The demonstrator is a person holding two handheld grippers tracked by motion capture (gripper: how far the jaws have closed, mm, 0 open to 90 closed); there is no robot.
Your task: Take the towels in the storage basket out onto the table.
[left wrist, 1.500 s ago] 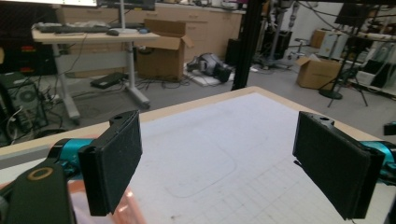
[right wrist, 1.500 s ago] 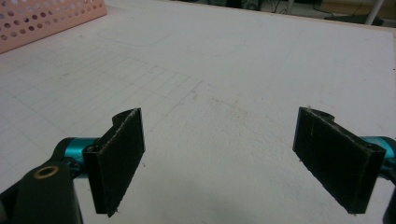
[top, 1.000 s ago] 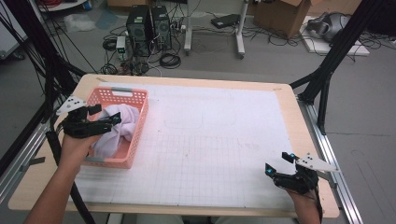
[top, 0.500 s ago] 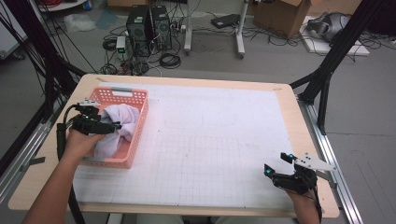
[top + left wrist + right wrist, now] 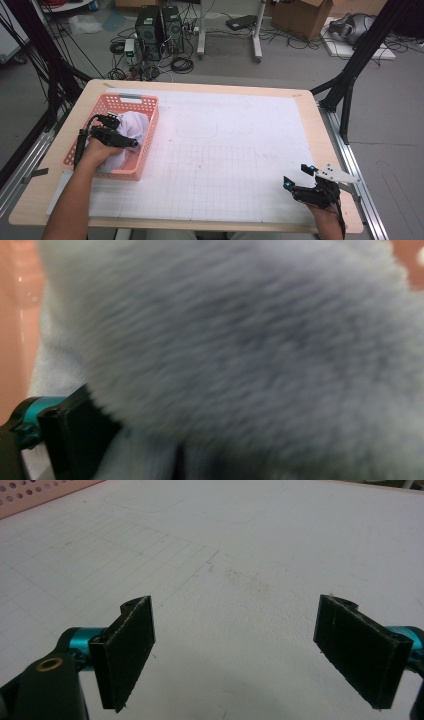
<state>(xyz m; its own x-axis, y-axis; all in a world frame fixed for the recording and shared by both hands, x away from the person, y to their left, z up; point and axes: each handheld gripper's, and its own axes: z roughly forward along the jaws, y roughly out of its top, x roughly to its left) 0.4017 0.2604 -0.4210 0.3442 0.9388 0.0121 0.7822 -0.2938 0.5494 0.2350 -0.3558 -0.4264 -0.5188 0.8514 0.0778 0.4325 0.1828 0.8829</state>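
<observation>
A pink plastic basket [image 5: 125,99] stands on the left side of the table and holds a fluffy pale cloth [image 5: 139,124]. My left gripper [image 5: 126,133] is down inside the basket, pushed into the cloth. In the left gripper view the cloth [image 5: 240,350] presses up against the camera. One black finger [image 5: 75,435] stands far out at the lower left and the other is buried in the pile. My right gripper [image 5: 296,176] rests low over the table's front right, open, with bare mat between its jaws [image 5: 260,650].
A white gridded mat [image 5: 225,145] covers the wooden table. The basket's wall [image 5: 35,497] is far off in the right gripper view. Computer towers [image 5: 160,25], cables and boxes lie on the floor behind. Black frame legs [image 5: 350,75] stand at the right.
My left gripper has come from the basket's left rim down into the basket and into the cloth. The right gripper has stayed where it was.
</observation>
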